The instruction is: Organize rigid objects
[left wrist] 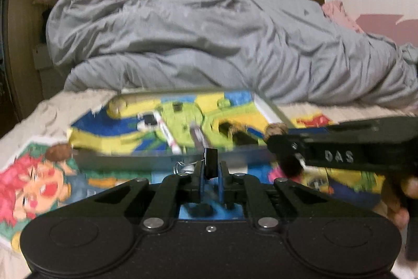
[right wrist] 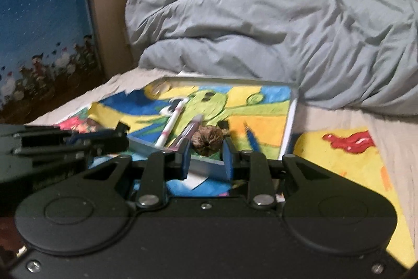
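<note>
L tongs (left wrist: pixel 211 169) pinch binder clip (left wrist: pixel 210 160), R tongs (right wrist: pixel 206 157) grip walnut (right wrist: pixel 207 139)

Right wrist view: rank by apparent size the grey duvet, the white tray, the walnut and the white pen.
1. grey duvet, largest by far.
2. white tray.
3. walnut and white pen: unsure. The pen looks longer and thinner, the walnut bulkier, but it sits nearer the camera in the right gripper.

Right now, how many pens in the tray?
2: white pen, pink pen right beside it, both mid tray. Blue stick near the walnut may be a third.
</note>
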Action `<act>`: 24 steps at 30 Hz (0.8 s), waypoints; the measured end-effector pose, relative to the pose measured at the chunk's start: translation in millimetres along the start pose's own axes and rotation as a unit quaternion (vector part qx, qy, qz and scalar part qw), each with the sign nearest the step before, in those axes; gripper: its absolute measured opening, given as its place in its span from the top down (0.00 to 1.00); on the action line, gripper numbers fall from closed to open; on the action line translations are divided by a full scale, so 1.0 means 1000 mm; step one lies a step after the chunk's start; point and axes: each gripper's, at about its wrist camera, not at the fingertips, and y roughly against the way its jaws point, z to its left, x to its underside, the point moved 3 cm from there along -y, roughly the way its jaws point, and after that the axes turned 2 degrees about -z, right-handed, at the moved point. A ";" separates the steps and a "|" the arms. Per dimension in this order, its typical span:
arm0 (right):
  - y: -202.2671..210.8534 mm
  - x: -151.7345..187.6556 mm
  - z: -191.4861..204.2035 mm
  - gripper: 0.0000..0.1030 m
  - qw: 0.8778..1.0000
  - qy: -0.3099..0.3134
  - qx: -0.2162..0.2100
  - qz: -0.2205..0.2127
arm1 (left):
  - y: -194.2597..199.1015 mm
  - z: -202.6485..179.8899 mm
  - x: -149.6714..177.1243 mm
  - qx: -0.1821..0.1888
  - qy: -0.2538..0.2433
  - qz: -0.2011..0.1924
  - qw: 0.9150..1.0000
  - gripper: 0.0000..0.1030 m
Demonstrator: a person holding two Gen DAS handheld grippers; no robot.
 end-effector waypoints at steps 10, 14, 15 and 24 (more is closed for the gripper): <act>-0.042 -0.006 -0.008 0.82 0.999 0.025 0.028 0.006 | -0.067 0.016 -0.037 -0.020 0.030 -0.025 0.999 0.90; -0.052 0.000 -0.010 0.82 0.999 0.021 0.031 0.016 | -0.092 0.020 -0.039 -0.019 0.024 -0.011 0.999 0.90; -0.053 0.001 -0.011 0.82 0.999 0.019 0.033 0.019 | -0.096 0.020 -0.039 -0.017 0.025 -0.008 1.000 0.90; -0.060 0.012 -0.014 0.82 0.998 0.004 0.045 0.037 | -0.116 0.015 -0.027 -0.006 0.008 0.027 1.000 0.90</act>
